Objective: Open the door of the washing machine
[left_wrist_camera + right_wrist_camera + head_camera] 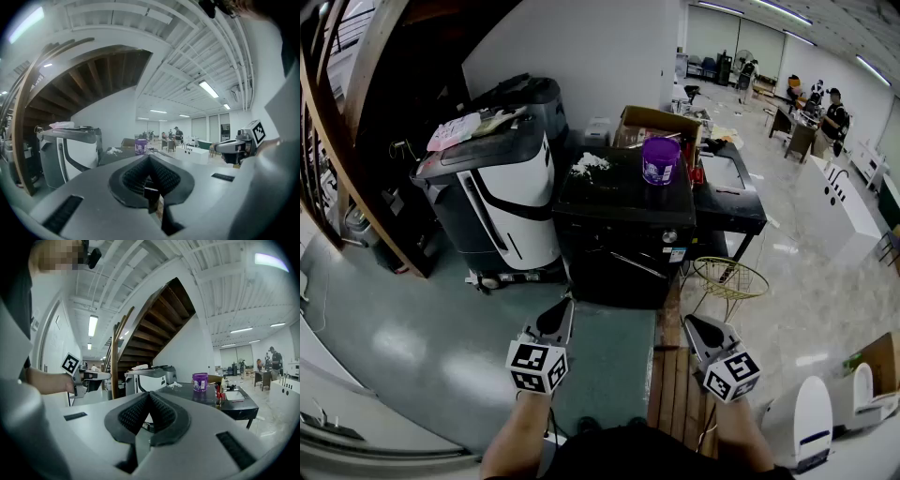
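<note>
The washing machine (623,234) is a black box standing on the floor ahead of me, its front panel facing me and its door closed. On its top sit a purple tub (660,159) and a white crumpled wad (589,164). My left gripper (557,317) and right gripper (699,330) are held side by side, short of the machine's front, and touch nothing. Both are shut with nothing between the jaws. The left gripper view has the left gripper (149,157) closed below the purple tub (140,146). In the right gripper view the right gripper (150,397) is likewise closed.
A big grey-and-white printer (492,192) stands just left of the machine. A black table (731,202) and a yellow wire basket (728,278) are on its right. A wooden staircase (356,141) rises at far left. People sit at the far back right.
</note>
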Action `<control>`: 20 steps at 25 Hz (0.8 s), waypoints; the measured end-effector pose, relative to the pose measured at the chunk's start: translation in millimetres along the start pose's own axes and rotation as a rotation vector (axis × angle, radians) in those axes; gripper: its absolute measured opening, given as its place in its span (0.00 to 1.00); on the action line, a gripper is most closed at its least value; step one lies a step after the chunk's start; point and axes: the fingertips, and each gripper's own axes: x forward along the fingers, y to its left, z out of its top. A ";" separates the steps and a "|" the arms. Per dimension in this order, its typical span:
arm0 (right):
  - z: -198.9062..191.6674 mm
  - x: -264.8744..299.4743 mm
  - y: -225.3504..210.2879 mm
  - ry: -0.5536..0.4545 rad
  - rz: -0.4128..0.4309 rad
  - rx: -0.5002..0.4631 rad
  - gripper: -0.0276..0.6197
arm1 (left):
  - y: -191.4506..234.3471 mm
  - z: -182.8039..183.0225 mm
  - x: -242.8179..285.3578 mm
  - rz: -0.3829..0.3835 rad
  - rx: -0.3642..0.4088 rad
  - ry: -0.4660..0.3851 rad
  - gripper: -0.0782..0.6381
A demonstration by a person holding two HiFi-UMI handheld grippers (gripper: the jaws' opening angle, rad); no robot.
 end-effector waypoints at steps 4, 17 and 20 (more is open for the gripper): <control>1.0 -0.4 0.8 -0.002 0.003 -0.006 0.07 | -0.7 0.6 -1.5 0.001 0.002 0.004 0.13; -2.1 -1.5 -8.3 -0.008 -0.033 0.077 0.07 | -4.3 -8.2 -1.5 -0.006 -0.010 0.035 0.14; -4.0 -1.4 -9.9 -0.003 -0.042 0.086 0.07 | -5.9 -10.5 -1.1 -0.016 -0.015 0.042 0.14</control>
